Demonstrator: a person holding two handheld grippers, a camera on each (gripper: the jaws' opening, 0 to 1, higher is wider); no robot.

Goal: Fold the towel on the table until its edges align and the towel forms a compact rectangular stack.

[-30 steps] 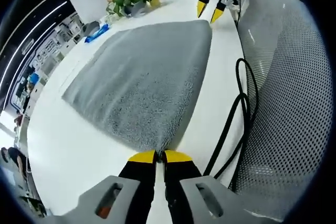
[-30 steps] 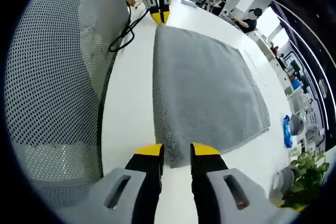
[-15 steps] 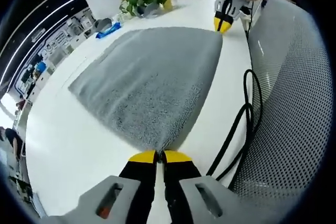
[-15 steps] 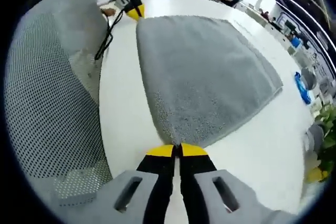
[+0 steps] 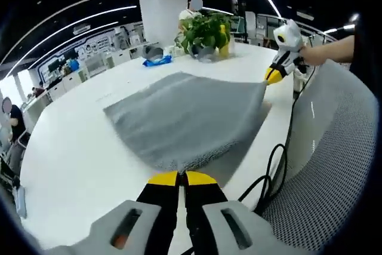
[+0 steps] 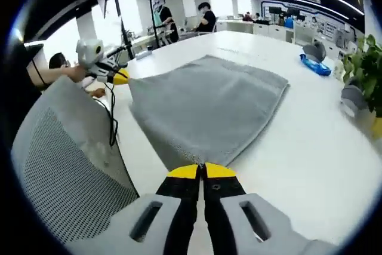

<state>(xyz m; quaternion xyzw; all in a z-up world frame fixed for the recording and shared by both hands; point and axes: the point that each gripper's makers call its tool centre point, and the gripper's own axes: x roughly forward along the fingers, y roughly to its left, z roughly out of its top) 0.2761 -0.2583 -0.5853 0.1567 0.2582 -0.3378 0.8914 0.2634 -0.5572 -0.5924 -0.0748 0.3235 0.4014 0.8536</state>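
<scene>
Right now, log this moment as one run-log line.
left gripper: shut on towel corner | right gripper: shut on other near corner | near edge lifted off table | fold not yet made

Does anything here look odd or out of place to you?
Nothing looks spilled or damaged. The grey towel has its near edge raised off the white table, pinched at one corner by the left tool and the other by the right tool.

White table (image 5: 77, 147) with towel (image 5: 185, 114), plant (image 5: 206, 31).

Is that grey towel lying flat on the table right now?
No. The towel has its near edge raised off the table, with each pair of tongs shut on a corner.
</scene>
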